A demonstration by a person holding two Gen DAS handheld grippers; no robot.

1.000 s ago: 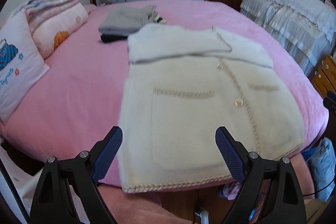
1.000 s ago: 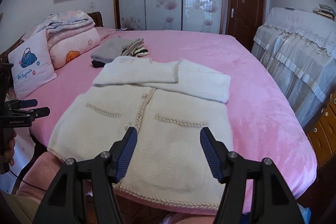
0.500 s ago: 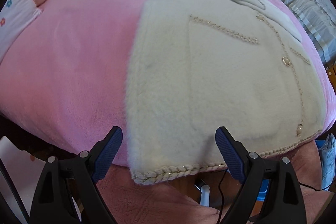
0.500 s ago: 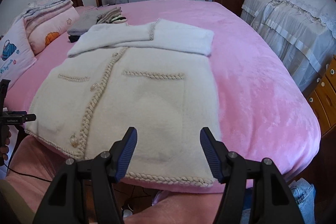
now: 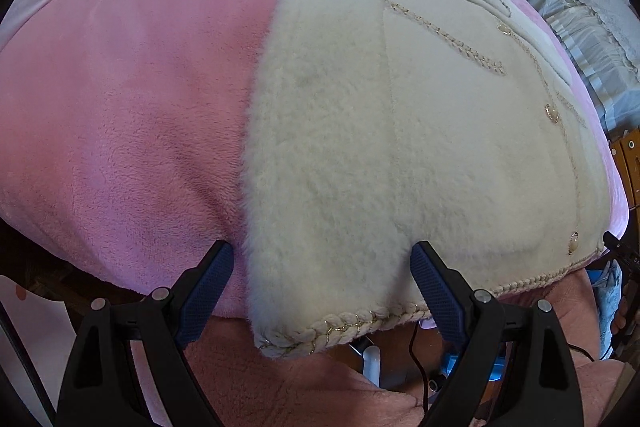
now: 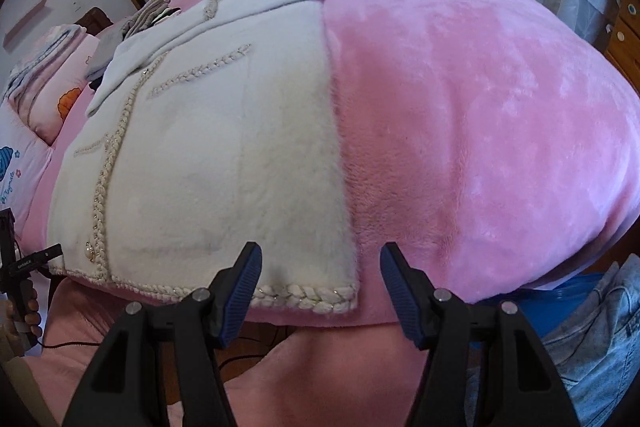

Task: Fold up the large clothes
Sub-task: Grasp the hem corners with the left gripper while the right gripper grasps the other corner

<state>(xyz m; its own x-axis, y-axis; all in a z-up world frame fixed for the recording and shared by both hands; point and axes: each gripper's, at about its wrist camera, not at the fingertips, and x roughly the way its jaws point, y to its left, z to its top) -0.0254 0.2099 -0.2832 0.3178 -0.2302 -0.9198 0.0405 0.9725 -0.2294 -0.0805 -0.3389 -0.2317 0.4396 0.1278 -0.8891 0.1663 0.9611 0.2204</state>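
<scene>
Lying flat on a pink plush bedspread [image 5: 120, 107], the cream fluffy cardigan with braided trim [image 5: 380, 147] fills the left wrist view; the left gripper [image 5: 322, 267] stands wide apart, its blue pads straddling the near-left hem corner without pressing it. From the right wrist, the right gripper [image 6: 320, 267] hovers at the cardigan's near-right hem corner [image 6: 312, 295], its jaws parted though they have just been narrowing, clamping nothing.

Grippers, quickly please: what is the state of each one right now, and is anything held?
Left gripper: open, straddling the cream cardigan hem corner, holding nothing.
Right gripper: open, jaws just been closing, around the cardigan's other hem corner, holding nothing.
</scene>
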